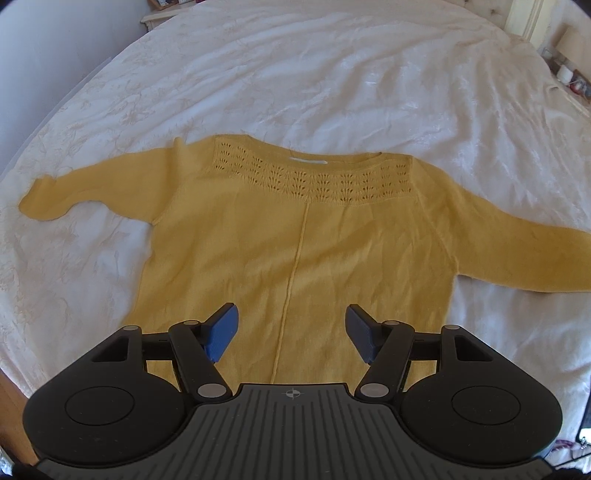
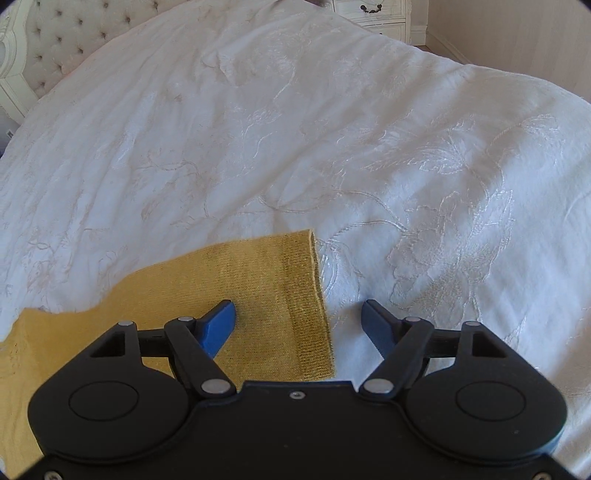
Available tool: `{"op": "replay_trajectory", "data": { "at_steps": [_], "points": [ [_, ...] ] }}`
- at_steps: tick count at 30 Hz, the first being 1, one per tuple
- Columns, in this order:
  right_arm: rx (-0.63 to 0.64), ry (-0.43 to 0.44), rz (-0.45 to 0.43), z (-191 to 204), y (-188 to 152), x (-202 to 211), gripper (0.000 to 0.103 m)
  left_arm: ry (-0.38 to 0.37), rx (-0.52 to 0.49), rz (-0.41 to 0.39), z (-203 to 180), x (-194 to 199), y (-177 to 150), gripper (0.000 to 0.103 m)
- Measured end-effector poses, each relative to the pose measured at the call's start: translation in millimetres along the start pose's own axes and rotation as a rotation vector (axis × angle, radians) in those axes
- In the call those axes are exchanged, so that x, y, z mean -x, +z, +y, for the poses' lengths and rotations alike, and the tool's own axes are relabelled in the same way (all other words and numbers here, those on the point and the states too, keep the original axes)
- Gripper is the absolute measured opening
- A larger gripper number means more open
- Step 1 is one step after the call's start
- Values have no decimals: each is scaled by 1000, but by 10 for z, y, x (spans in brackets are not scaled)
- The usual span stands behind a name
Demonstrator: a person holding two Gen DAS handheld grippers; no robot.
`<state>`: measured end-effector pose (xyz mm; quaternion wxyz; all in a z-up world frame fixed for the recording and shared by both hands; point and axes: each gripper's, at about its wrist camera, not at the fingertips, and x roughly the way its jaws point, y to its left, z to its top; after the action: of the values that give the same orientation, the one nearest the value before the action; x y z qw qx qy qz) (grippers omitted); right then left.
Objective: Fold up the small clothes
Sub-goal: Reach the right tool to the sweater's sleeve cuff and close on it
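Note:
A yellow knit sweater (image 1: 295, 243) lies flat on the white bedspread (image 1: 295, 74), neck away from me, both sleeves spread out to the sides. My left gripper (image 1: 291, 332) is open and empty, hovering over the sweater's lower body near its centre seam. In the right wrist view the ribbed cuff (image 2: 303, 295) of one sleeve lies flat. My right gripper (image 2: 299, 325) is open and empty, straddling the cuff's end: the left finger is over the sleeve, the right finger over bare bedspread (image 2: 406, 166).
A tufted headboard (image 2: 55, 40) is at the far left of the right wrist view, a white dresser (image 2: 373, 14) beyond the bed. A nightstand with small items (image 1: 569, 74) sits at the far right of the left wrist view.

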<state>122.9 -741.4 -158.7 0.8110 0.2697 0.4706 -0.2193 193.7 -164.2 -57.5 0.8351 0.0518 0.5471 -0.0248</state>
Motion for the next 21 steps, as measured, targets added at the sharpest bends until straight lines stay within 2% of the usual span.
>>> {"op": "replay_trajectory", "data": {
  "at_steps": [3, 5, 8, 10, 11, 15, 21],
  "points": [
    [16, 9, 17, -12, 12, -41, 77, 3, 4, 4, 5, -2, -26, 63],
    [29, 13, 18, -10, 12, -53, 73, 4, 5, 6, 11, -4, -40, 63],
    [43, 23, 15, 24, -3, -25, 54, -1, 3, 14, 29, -27, -55, 63],
    [37, 59, 24, 36, -2, -11, 25, -8, 1, 16, 44, -37, -62, 63],
    [28, 76, 25, 44, 1, -6, 21, -12, 0, 15, 55, -36, -63, 63],
    [31, 85, -5, 202, -9, 117, 19, -20, -8, -2, 108, -27, -68, 63],
    [52, 197, -76, 743, -26, 481, 18, -38, -8, -5, 306, -118, -62, 63]
  ]
}}
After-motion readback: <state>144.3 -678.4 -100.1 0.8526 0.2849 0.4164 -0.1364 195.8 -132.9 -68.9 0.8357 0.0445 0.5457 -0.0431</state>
